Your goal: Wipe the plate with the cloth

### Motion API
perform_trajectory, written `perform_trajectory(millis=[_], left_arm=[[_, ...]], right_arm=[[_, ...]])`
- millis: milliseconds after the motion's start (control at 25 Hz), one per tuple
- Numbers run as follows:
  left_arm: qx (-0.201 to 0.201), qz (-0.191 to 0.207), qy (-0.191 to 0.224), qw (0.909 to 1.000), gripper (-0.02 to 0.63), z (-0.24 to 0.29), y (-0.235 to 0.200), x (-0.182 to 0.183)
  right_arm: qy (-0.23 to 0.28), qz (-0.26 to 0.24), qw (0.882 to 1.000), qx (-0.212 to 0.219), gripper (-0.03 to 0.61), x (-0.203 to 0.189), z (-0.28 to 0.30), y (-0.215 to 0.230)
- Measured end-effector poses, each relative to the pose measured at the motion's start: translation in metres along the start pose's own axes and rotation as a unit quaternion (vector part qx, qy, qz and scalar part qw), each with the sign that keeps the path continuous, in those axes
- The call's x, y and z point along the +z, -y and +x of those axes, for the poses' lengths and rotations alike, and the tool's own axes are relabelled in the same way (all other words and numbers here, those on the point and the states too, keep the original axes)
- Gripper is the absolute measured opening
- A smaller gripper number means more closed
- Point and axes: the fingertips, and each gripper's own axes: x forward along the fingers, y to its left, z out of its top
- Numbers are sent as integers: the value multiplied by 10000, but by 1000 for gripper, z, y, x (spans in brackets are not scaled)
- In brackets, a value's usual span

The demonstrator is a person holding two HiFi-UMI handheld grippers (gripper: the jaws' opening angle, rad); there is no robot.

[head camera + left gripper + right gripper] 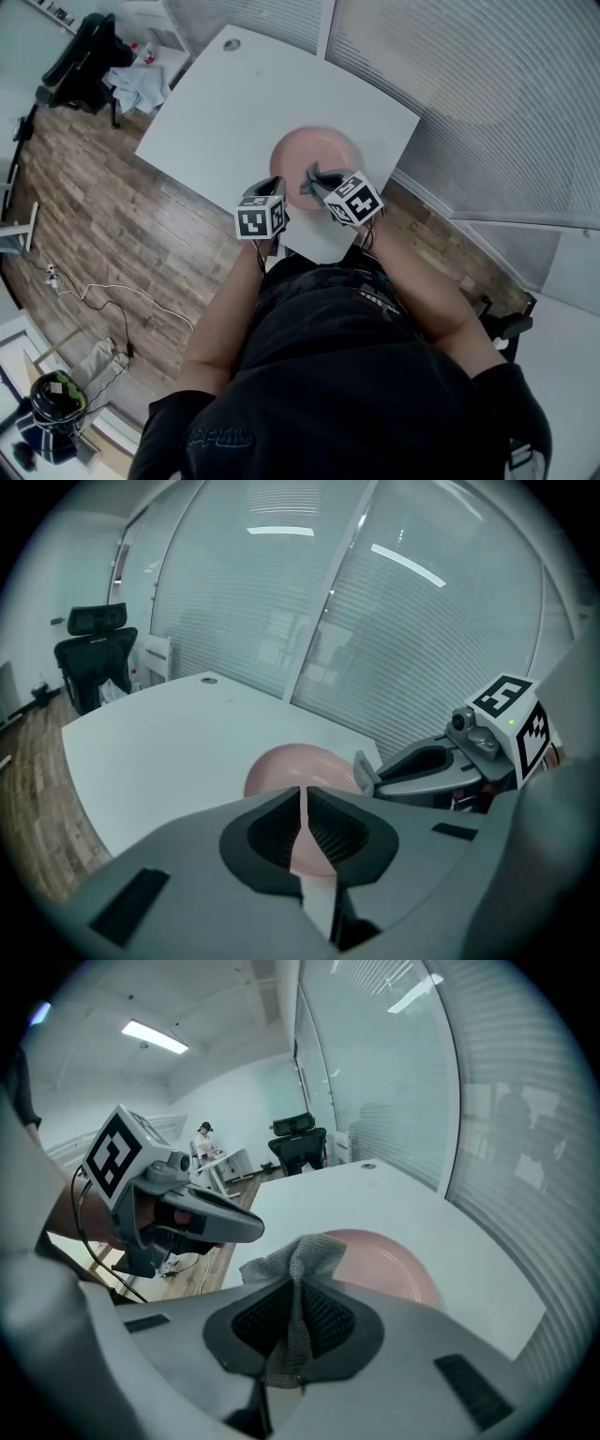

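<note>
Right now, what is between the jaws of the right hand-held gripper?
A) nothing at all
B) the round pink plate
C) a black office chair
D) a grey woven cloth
D: in the right gripper view, the right hand-held gripper is closed on the grey woven cloth, while the round pink plate lies beyond it on the white table.
</note>
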Motion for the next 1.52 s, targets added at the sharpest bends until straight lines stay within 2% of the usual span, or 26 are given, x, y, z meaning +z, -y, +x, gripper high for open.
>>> perform_trajectory(millis=[120, 320, 560, 680, 800, 1040, 1200, 1520], left_arm=[[-168, 169, 64, 9997, 21, -10, 6, 3], [-579, 234, 361, 9974, 15, -36, 29, 18], [-1214, 56, 789, 9894, 15, -67, 63, 35], [-1308, 141, 939, 9868, 15, -80, 79, 41], [-1514, 55, 1180, 9814, 15, -91, 97, 51], [-1599, -92, 1415, 9769, 15, -109, 129, 52], [-1570, -85, 1582, 9748, 15, -118, 150, 50], [-1501, -157, 1599, 9755, 15, -128, 204, 9]], right_arm=[[164, 67, 9998, -83, 43, 7, -8, -7], [330, 86, 9993, -175, 43, 16, -29, -19], [796, -8, 9964, -277, 43, 37, -62, -26], [1006, -154, 9945, -230, 43, 41, -81, -29], [1056, -465, 9932, -132, 42, 41, -94, -28], [1060, -581, 9927, 45, 42, 21, -127, -32], [1208, -476, 9913, 195, 41, 5, -148, -30], [1360, -685, 9870, 518, 41, -40, -181, -48]])
